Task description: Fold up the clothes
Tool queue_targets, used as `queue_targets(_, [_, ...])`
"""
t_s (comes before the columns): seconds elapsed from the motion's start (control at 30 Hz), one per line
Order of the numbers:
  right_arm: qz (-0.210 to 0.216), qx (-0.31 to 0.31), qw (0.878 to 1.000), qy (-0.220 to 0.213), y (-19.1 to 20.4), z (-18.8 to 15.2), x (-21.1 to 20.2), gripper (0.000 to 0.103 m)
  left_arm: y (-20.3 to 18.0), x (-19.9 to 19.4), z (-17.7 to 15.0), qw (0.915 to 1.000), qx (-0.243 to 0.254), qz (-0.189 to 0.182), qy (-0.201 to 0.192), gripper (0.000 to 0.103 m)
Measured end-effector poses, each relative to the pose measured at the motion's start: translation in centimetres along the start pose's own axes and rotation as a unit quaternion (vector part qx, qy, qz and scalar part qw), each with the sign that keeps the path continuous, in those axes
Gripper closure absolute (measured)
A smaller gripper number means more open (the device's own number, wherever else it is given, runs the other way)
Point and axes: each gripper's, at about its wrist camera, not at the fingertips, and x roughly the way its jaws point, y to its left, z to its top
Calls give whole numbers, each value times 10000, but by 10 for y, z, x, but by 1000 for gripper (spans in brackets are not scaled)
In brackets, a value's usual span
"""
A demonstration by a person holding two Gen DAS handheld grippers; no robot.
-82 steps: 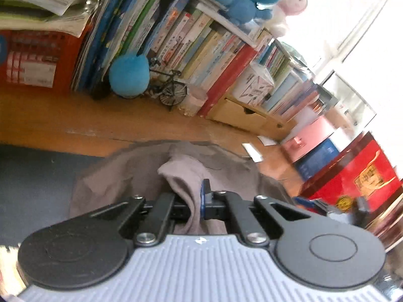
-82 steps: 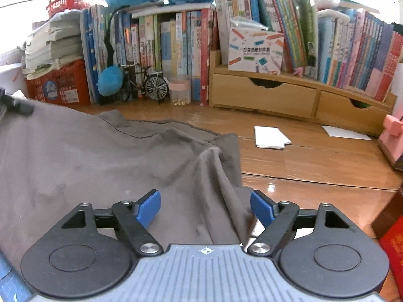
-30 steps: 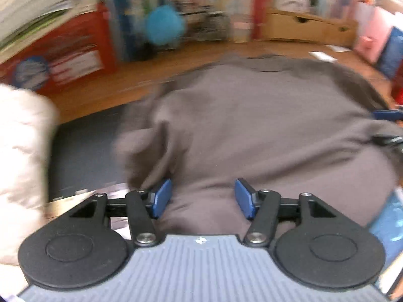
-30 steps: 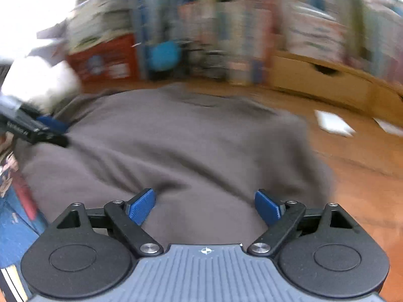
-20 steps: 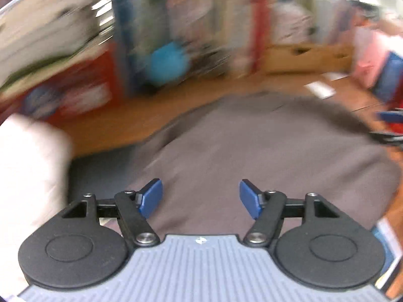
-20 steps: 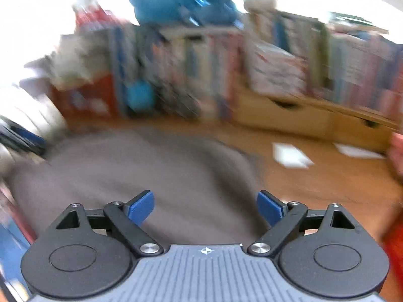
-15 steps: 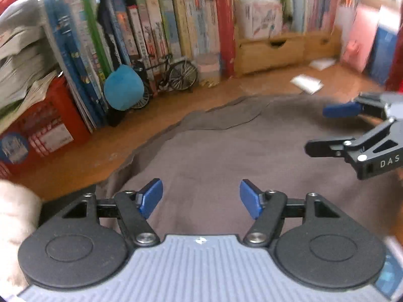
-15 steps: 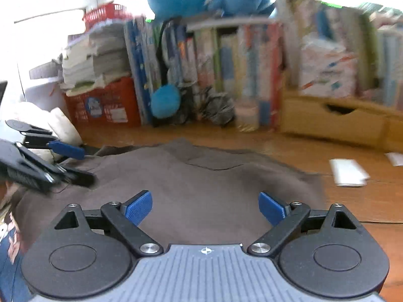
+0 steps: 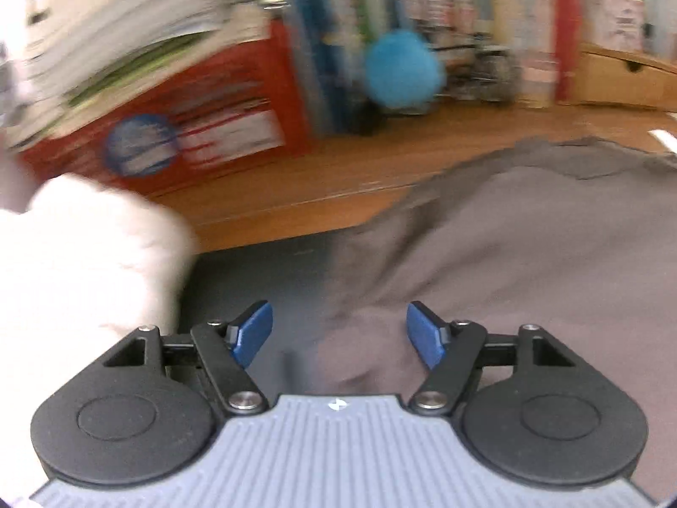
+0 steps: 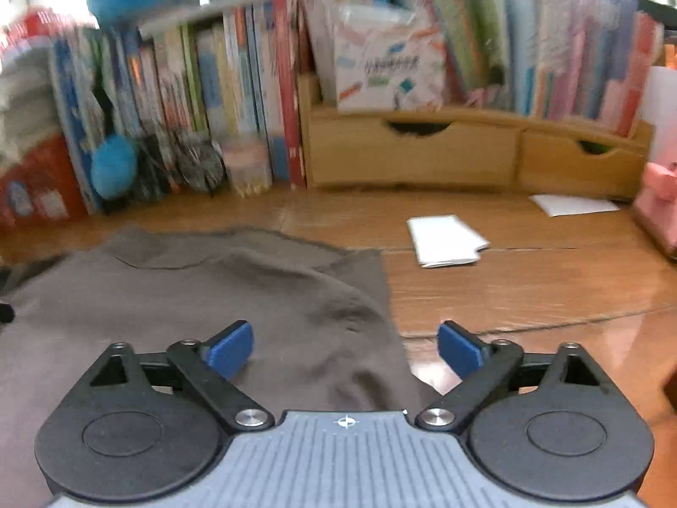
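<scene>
A moment ago my left gripper [image 9: 339, 335] was clamped on a bunched fold of the soft grey-brown cotton garment [image 9: 529, 254]; now that fold is let go and the cloth lies spread in a loose, rumpled sheet on the wooden desk [image 10: 529, 279], its left edge over a dark mat [image 9: 262, 271]. I judge that 1 fold has been laid and I am between grips, looking for the next edge.

Both of my tools have just been opening. The left one's blue pads [image 9: 250, 333] stand moderately wide with nothing pinched; cloth lies below the gap, not pressed. My right gripper [image 10: 345, 350] is as wide as it goes, its jaws empty above the garment's right-hand border, where the fabric ends and bare wood begins.

A white fluffy bundle [image 9: 80, 262] sits just beside my left tool, and 1 folded white paper [image 10: 446, 240] lies well apart from the cloth. The left view is blurred.
</scene>
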Motion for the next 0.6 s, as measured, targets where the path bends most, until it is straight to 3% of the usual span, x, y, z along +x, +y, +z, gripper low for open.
queue_targets(0.03, [38,139,9999,-58,-4,-6,-16,0,5,-6,-3,9999,-115,-50,28,32])
queue_targets(0.13, [167,570,9982,-108,-17,-27,-61,0,0,-35,-10,9967,-249,-764,-124,32])
queue_targets(0.3, [208,1248,9920,-19,-31,-60,-111,0,-55,-75,-18,9859,271,-1578,-487,26])
queue_targets(0.43, [117,1375,9903,151,-37,-84,-120,0,-67,-88,-41,9873,534,-1449,-364,26])
queue_targets(0.57, [62,1246,9921,158,-35,-101,-122,0,-27,-112,-72,9917,235,-1192,-412,23])
queue_targets(0.6, [108,1209,9926,101,-34,-103,-122,0,-17,-116,-79,9922,134,-1172,-409,16])
